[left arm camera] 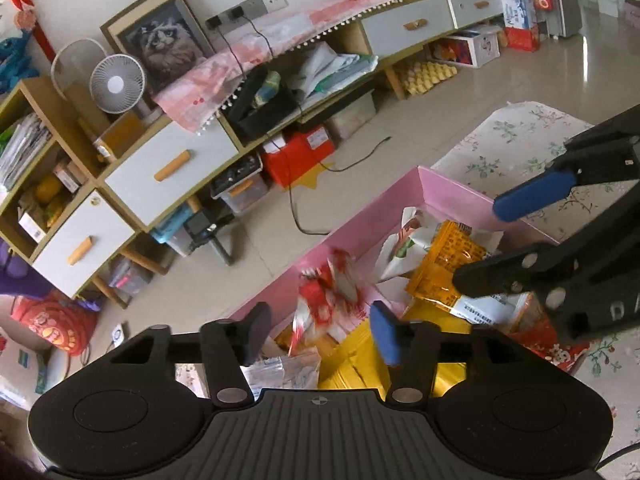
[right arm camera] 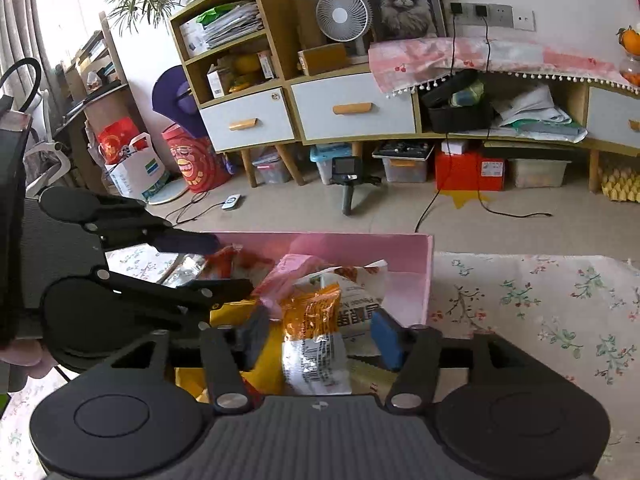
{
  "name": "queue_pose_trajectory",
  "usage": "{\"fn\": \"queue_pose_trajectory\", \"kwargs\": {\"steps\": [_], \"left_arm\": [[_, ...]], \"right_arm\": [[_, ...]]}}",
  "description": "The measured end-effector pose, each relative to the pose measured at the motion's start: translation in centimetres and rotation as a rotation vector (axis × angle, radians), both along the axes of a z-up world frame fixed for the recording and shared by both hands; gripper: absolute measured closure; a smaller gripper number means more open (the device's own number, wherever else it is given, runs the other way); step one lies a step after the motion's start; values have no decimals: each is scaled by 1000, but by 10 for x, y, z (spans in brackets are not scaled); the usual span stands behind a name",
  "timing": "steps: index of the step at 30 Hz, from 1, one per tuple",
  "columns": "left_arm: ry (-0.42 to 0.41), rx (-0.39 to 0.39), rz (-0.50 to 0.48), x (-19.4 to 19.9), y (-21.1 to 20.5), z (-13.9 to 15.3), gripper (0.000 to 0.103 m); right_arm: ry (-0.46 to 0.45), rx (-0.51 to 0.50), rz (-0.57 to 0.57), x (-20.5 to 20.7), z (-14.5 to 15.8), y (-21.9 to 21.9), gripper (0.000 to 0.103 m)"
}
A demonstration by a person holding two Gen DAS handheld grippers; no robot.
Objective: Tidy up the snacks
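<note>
Both the left gripper (left arm camera: 320,330) and right gripper (right arm camera: 320,336) hang released, jaws apart, over the snack-filled pink cardboard box (right arm camera: 424,276). An orange foil packet (right arm camera: 316,316) lies loose between the right jaws. Floral cloth (right arm camera: 540,312) beyond the box's right wall lies bare.

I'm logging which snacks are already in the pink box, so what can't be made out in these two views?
- Red-and-white packet, left wrist view: motion-blurred, print unreadable.
- Yellow packets, left wrist view: cut off by the left gripper body.
- Orange packet, right wrist view: text too small; lower end hidden by the right gripper.
- Pink box floor: covered by snacks.
</note>
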State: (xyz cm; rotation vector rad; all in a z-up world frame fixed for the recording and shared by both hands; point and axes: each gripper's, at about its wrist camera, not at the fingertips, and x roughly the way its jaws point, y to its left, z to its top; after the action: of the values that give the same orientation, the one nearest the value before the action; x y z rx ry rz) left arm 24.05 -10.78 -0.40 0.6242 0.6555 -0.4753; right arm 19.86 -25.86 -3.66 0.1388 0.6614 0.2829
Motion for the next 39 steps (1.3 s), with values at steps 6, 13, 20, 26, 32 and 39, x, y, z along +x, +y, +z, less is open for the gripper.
{"fn": "queue_pose_trajectory", "kwargs": {"steps": [6, 13, 20, 26, 32, 39], "left_arm": [[13, -20, 45, -16, 10, 11, 35], [58, -85, 151, -45, 29, 24, 19], [103, -105, 204, -92, 43, 25, 9], [145, -142, 273, -125, 54, 27, 5], [151, -164, 348, -157, 67, 27, 5], [119, -103, 419, -181, 73, 18, 2]], "right_arm": [[10, 23, -58, -5, 8, -10, 49], [-1, -51, -73, -28, 31, 2, 35], [6, -122, -109, -57, 46, 18, 25], [24, -161, -127, -86, 50, 32, 20], [33, -224, -142, -111, 52, 44, 18], [58, -230, -169, -140, 40, 50, 16]]}}
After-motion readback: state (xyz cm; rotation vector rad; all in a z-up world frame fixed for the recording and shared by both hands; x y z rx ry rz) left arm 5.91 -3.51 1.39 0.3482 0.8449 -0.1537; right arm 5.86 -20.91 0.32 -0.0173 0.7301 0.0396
